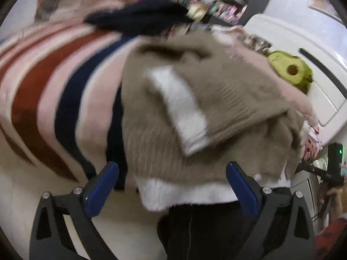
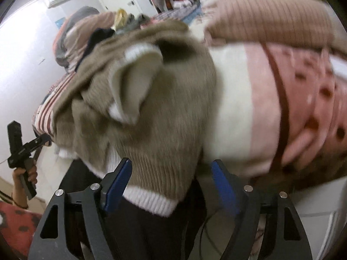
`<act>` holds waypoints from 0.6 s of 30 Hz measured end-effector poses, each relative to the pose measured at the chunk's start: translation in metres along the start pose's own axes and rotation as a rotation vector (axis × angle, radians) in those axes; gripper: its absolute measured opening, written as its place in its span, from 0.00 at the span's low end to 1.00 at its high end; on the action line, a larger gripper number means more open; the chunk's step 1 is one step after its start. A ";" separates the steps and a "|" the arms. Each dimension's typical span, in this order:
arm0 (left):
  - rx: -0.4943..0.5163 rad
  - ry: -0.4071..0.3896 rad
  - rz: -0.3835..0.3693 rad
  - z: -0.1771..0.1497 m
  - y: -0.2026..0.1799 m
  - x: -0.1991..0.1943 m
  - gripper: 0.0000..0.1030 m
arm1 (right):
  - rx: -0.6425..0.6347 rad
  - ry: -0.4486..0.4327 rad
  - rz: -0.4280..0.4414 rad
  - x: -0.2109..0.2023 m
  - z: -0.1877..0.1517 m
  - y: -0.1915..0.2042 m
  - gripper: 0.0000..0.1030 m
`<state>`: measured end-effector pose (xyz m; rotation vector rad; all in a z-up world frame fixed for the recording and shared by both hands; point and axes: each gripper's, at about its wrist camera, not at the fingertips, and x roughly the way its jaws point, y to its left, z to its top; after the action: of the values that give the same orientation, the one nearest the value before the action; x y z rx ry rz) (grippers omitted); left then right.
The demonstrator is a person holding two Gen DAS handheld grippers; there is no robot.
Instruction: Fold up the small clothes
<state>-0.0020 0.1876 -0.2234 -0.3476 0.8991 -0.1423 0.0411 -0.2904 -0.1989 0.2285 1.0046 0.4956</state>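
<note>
A small taupe knit sweater (image 1: 216,112) with white trim lies crumpled on a pile of clothes. Its white hem hangs toward me between the jaws of my left gripper (image 1: 172,173), which is open, blue pads wide apart. In the right wrist view the same sweater (image 2: 151,119) hangs with a white-cuffed sleeve end (image 2: 151,201) between the jaws of my right gripper (image 2: 171,173), which is open and not pinching it. The left gripper also shows in the right wrist view (image 2: 19,143), held in a hand.
A pink, rust and navy striped garment (image 1: 54,91) lies left of the sweater. A dark navy item (image 1: 138,17) sits behind. A pink dotted knit (image 2: 303,112) lies to the right. A green avocado plush (image 1: 290,71) rests by a white appliance (image 1: 303,43).
</note>
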 end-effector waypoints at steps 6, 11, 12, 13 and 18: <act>-0.087 0.033 -0.106 -0.008 -0.003 0.024 0.95 | 0.042 0.063 0.081 0.024 -0.010 0.005 0.78; -0.148 0.012 -0.206 -0.005 -0.008 0.032 0.92 | 0.067 0.104 0.118 0.041 -0.008 0.002 0.78; -0.161 0.008 -0.239 -0.004 -0.008 0.031 0.87 | 0.071 0.107 0.133 0.043 -0.008 -0.001 0.79; -0.168 0.002 -0.264 -0.005 -0.011 0.030 0.82 | 0.072 0.106 0.143 0.044 -0.007 -0.001 0.80; -0.180 -0.033 -0.384 0.003 -0.017 0.023 0.75 | 0.043 0.064 0.293 0.033 -0.004 0.006 0.73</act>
<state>0.0148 0.1661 -0.2328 -0.6879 0.8070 -0.4095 0.0503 -0.2687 -0.2234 0.4035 1.0509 0.7516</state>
